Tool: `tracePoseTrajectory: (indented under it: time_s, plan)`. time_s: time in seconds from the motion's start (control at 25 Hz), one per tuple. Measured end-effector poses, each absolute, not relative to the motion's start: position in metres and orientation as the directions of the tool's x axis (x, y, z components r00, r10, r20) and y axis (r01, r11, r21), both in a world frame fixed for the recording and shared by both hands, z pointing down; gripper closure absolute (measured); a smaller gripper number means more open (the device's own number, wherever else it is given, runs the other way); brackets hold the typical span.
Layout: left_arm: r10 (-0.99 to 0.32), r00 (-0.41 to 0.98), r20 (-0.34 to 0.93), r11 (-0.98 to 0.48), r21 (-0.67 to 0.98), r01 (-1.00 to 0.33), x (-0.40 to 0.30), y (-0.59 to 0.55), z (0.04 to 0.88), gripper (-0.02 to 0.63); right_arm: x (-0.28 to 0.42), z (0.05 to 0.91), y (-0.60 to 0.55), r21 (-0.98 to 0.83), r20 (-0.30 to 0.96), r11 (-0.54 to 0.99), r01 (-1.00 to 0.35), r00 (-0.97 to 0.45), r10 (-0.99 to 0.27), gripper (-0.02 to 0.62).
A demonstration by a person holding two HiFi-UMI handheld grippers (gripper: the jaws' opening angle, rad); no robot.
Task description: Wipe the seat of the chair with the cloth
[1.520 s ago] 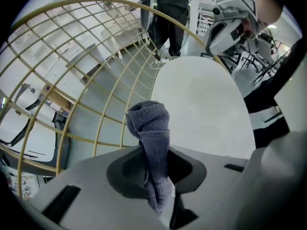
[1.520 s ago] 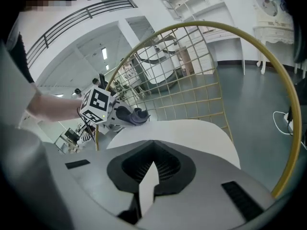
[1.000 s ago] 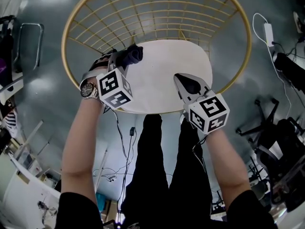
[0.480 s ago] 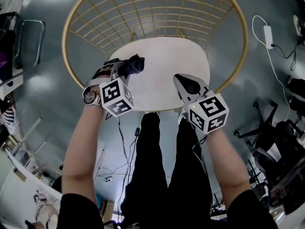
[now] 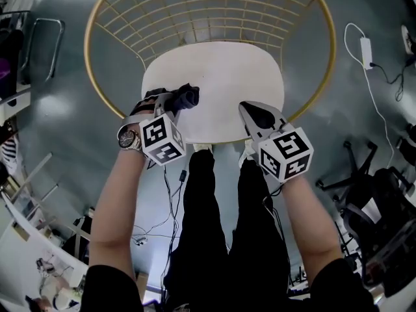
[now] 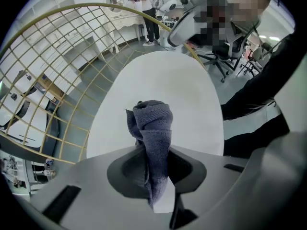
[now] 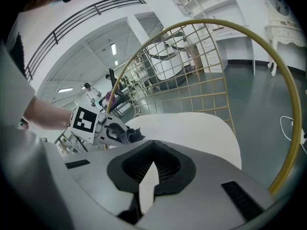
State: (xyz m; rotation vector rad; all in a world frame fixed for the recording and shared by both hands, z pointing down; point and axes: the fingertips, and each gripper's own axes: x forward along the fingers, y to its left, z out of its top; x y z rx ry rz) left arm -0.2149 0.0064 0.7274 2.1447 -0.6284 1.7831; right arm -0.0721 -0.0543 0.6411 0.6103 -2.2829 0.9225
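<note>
The chair has a round white seat (image 5: 221, 77) and a gold wire back (image 5: 214, 12). In the head view my left gripper (image 5: 174, 101) hovers over the seat's front left part, shut on a bunched dark blue cloth (image 5: 186, 98). The left gripper view shows that cloth (image 6: 151, 126) sticking up from the shut left gripper (image 6: 156, 176) above the seat (image 6: 187, 90). My right gripper (image 5: 255, 116) is over the seat's front right edge, shut and holding nothing. In the right gripper view, the right gripper (image 7: 148, 176) faces the seat (image 7: 192, 128), with the cloth (image 7: 129, 136) at its left.
The person's dark-trousered legs (image 5: 221, 226) stand right at the seat's front edge. Cables and a white power adapter (image 5: 366, 44) lie on the grey floor at right. Black office chair bases (image 5: 354, 168) stand at right, and a metal frame (image 5: 39, 44) at left.
My left gripper has drawn the cloth back across the seat toward its front edge and slightly right. The right gripper now sits nearer the front edge, still shut.
</note>
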Motion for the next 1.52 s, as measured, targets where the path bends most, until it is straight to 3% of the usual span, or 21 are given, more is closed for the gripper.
tracePoseTrajectory:
  time_s: [1.2,1.52]
  plan:
    - [-0.03,0.324,0.945,-0.74,0.197,-0.643,-0.111,0.117,0.734,0.514,-0.024,0.635,-0.019,-0.46,0.659,0.672,-0.58,-0.73,-0.178,0.583]
    - [-0.09,0.431,0.898,-0.666,0.268,-0.697,-0.071,0.127,0.697,0.514,0.002,0.602,-0.025,-0.449,0.639,0.674,-0.587,-0.738,-0.217,0.583]
